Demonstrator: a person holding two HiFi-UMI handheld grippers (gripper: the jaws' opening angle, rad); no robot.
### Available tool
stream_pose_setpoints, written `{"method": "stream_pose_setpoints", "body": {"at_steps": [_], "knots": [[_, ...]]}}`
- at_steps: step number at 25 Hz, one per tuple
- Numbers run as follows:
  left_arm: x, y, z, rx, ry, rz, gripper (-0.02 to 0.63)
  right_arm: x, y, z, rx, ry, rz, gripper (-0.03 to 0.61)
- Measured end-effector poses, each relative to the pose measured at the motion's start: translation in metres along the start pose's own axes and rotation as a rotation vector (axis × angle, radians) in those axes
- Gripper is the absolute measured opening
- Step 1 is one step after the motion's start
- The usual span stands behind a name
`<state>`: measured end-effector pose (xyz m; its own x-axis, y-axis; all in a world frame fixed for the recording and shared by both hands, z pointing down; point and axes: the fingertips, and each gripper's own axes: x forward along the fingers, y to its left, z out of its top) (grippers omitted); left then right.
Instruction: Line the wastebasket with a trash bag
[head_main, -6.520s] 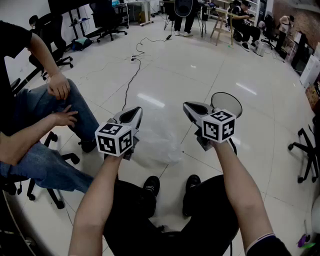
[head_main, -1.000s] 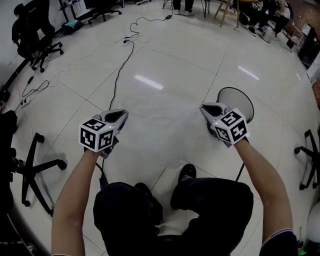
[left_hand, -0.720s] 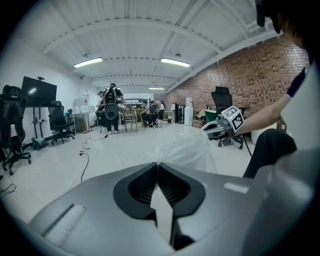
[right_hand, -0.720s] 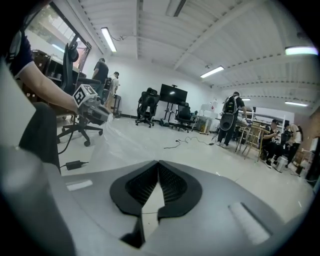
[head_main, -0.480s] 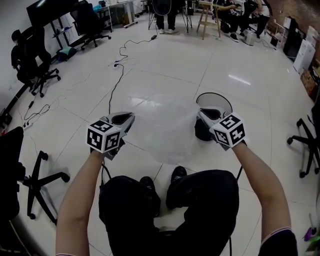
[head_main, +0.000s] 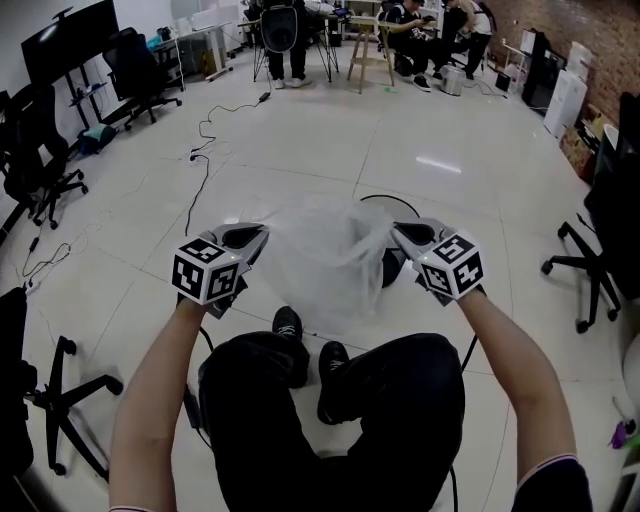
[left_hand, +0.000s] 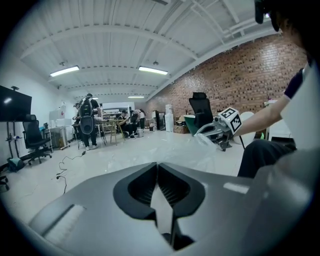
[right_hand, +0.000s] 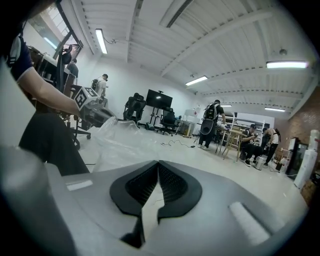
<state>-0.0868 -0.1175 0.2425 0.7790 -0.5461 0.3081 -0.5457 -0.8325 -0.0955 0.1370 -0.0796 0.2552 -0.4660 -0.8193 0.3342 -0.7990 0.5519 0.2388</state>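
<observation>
Two grippers hold one clear trash bag, which hangs spread between them, nearer to the wearer than the wastebasket and partly covering it. The left gripper is well to the left of the wastebasket; in its own view its jaws meet at the tips, pinching the thin film at the bag's left edge. The right gripper sits over the wastebasket's near rim, and its jaws are likewise closed, with the bag's right edge nipped between them. The film sags in loose folds below the line between the two grippers. Only the dark mesh side of the wastebasket and the thin arc of its far rim show past the bag.

The wastebasket stands on a glossy white floor. The wearer's two black shoes rest on the near side of it, below the hanging bag. A black cable trails away to the left of the wastebasket. An office chair stands off to its right, and several people are far beyond it.
</observation>
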Motion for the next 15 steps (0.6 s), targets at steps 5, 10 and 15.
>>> {"method": "stream_pose_setpoints", "body": {"at_steps": [5,10,15], "knots": [[0.029,-0.01,0.015,0.021,-0.017,-0.066,0.012,-0.017,-0.013,-0.01,0.01,0.02,-0.039,0.002],[0.052,-0.027,0.022,0.034,-0.018,-0.13,0.012,-0.04,-0.026,-0.022,0.028,0.044,-0.086,0.002],[0.071,-0.044,0.028,0.046,-0.008,-0.176,0.012,-0.061,-0.034,-0.034,0.045,0.071,-0.107,0.002]]}}
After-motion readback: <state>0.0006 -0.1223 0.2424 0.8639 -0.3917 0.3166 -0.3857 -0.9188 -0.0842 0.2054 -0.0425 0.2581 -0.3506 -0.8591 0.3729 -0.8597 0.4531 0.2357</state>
